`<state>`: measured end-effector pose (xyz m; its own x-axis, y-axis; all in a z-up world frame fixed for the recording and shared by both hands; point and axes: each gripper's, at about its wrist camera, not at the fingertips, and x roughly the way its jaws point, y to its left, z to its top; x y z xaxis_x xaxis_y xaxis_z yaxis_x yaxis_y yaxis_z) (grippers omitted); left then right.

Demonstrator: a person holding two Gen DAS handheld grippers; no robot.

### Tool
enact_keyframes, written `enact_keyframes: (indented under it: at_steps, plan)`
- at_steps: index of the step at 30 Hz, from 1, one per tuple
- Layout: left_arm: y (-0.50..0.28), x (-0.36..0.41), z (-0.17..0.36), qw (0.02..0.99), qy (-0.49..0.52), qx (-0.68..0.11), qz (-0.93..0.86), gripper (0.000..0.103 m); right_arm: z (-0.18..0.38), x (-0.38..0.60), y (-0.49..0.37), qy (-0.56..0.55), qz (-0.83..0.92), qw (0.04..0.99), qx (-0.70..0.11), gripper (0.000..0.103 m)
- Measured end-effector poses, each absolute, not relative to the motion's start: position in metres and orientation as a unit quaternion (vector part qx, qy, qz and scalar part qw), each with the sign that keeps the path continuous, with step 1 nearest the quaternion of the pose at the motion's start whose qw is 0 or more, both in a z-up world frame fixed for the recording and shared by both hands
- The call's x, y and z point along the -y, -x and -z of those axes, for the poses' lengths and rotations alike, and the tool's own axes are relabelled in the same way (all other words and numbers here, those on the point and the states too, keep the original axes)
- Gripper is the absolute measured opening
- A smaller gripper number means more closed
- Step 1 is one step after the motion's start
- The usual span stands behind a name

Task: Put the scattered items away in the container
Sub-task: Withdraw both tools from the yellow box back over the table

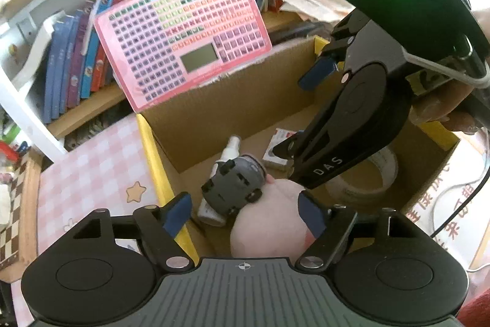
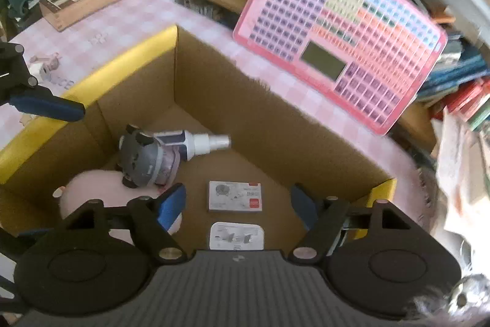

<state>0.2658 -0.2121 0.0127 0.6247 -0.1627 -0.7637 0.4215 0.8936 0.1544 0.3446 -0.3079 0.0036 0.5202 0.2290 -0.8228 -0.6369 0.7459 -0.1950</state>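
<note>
A cardboard box (image 1: pixel 153 149) with a yellow rim (image 2: pixel 92 88) stands on a pink checked tablecloth. In it lie a pink plush (image 1: pixel 269 222), a grey toy car (image 1: pixel 232 186) resting on it, a white spray bottle (image 2: pixel 196 143), a small printed card box (image 2: pixel 235 195), a white pack (image 2: pixel 236 236) and a tape roll (image 1: pixel 361 183). My left gripper (image 1: pixel 245 213) hangs open over the car and plush, and its pads press on nothing. My right gripper (image 2: pixel 237 203) is open above the card box, empty, and in the left wrist view it (image 1: pixel 301 112) reaches into the box from the right.
A pink learning tablet (image 1: pixel 183 36) leans against a bookshelf behind the box (image 2: pixel 343 32). A wooden chessboard (image 2: pixel 85 2) lies on the tablecloth (image 1: pixel 92 167) to the left. Piles of paper and cloth crowd the edges. A cable (image 1: pixel 459 204) runs at the right.
</note>
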Motion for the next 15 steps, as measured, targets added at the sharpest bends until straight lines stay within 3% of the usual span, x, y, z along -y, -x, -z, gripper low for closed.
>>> enact_keyframes:
  at_steps: [15]
  plan:
    - [-0.205,0.18,-0.054,0.923,-0.098,-0.342,0.146,0.086,-0.059,0.32,-0.291,0.178,-0.251,0.879,-0.363,0.077]
